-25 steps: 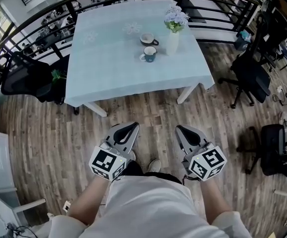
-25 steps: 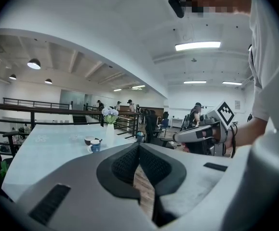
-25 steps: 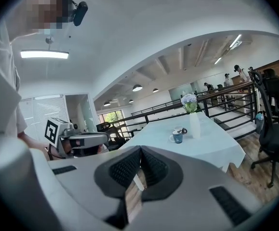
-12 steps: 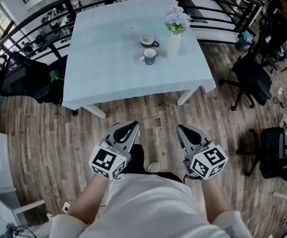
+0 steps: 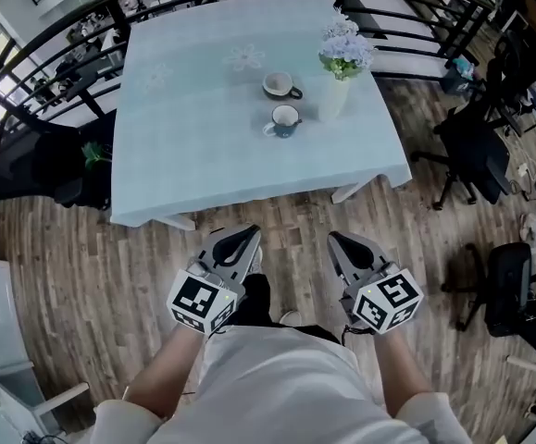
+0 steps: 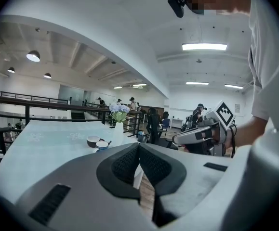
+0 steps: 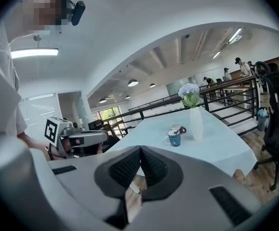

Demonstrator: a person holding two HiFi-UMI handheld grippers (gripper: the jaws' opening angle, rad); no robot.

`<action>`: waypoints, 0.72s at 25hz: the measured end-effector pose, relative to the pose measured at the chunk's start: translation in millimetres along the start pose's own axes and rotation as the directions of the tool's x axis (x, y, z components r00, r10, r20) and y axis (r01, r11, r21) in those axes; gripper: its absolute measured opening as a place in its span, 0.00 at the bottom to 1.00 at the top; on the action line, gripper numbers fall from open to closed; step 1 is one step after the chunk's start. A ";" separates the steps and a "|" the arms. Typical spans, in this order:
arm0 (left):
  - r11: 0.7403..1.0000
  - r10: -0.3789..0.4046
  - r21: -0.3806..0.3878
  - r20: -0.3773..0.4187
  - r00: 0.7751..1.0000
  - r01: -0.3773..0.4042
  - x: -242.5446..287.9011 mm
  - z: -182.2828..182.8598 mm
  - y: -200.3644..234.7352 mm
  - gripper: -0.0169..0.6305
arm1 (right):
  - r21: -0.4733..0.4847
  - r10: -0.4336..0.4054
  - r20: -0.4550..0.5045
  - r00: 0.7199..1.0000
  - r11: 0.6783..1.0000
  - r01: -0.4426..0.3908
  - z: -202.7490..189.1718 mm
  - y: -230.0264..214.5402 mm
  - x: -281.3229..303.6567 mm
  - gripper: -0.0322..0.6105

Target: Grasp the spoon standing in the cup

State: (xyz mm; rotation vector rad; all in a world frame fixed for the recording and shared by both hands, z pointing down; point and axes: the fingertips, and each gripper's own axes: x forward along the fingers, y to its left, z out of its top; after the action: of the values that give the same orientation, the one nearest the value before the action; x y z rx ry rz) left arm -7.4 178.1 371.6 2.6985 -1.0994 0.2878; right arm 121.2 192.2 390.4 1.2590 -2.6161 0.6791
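Since one second earlier, the table (image 5: pixel 203 155) lies lower in the head view, nearer both grippers. Brown plank floor (image 5: pixel 92 266) surrounds it; a black metal railing (image 5: pixel 55 58) curves behind, and black office chairs (image 5: pixel 476 146) stand at the view's right. A smooth pale-blue cloth covers the square top. Left gripper (image 5: pixel 246 237) and right gripper (image 5: pixel 338 241), grey with ribbed black pads, hang over the floor, well apart from the table, jaws pressed together on nothing. Near the tabletop's middle: tapered white vase (image 5: pixel 333 98) of flowers, round brown cup (image 5: pixel 278 85), and blue cup (image 5: pixel 285 119) in front. Its spoon (image 6: pixel 109 142) shows only as a thin handle over the rim.
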 end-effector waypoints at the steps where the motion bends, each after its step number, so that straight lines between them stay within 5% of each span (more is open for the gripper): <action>1: 1.000 -0.004 -0.002 -0.003 1.000 0.004 5.3 0.5 8.1 0.06 | 0.003 -0.001 -0.003 1.000 1.000 0.001 2.8 -2.8 8.8 0.08; 18: 0.996 -0.088 -0.030 -0.039 0.995 0.087 74.0 21.3 148.2 0.06 | 0.013 -0.058 -0.054 0.997 0.998 0.059 60.0 -37.7 151.6 0.08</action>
State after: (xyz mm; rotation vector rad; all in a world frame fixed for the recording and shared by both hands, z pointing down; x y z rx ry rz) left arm -57.7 19.8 388.5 2.6948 -0.9645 0.3080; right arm 57.5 37.7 399.9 1.2978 -2.5255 0.7127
